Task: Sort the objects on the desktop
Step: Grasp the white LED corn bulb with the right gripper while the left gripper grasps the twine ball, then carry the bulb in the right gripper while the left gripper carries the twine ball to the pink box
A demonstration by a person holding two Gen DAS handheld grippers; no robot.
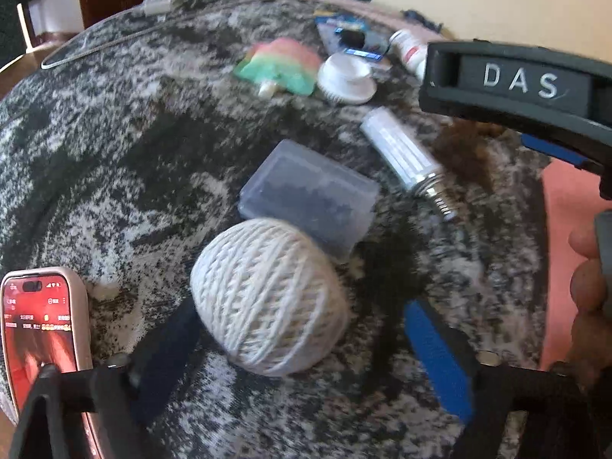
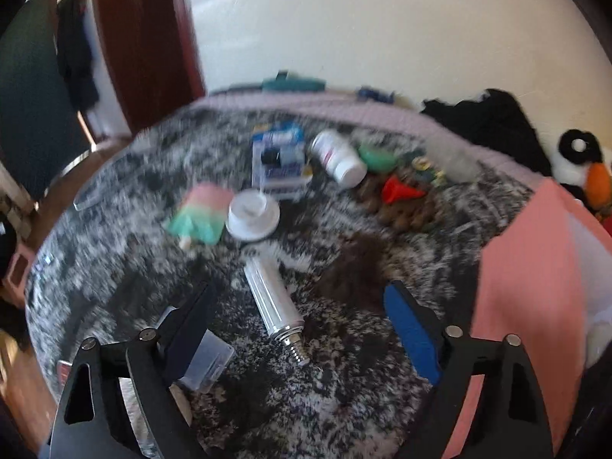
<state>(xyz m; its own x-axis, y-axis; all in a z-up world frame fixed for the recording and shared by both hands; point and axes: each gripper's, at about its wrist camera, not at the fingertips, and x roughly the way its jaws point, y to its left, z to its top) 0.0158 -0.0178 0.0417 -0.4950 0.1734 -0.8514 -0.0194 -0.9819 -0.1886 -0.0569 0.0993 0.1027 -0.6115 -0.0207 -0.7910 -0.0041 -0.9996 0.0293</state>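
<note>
In the left wrist view my left gripper (image 1: 302,340) is open, with a ball of white string (image 1: 267,296) lying between its fingers on the speckled table; the right finger stands clear of the ball. A clear plastic box (image 1: 310,191) lies just beyond the ball, and a long LED bulb with a screw base (image 1: 405,157) lies to its right. My right gripper (image 2: 302,325) is open and empty above the same bulb (image 2: 273,300). The clear box (image 2: 206,363) shows behind its left finger. The right gripper's body (image 1: 528,88) crosses the upper right of the left wrist view.
Farther back lie a pink-and-green popsicle toy (image 1: 283,65), a white round lid (image 1: 346,76), a blue packet (image 2: 277,157), a white pill bottle (image 2: 340,157), a green object (image 2: 376,157) and a red funnel (image 2: 397,189). A phone (image 1: 38,329) lies near left. A pink box (image 2: 535,287) stands right.
</note>
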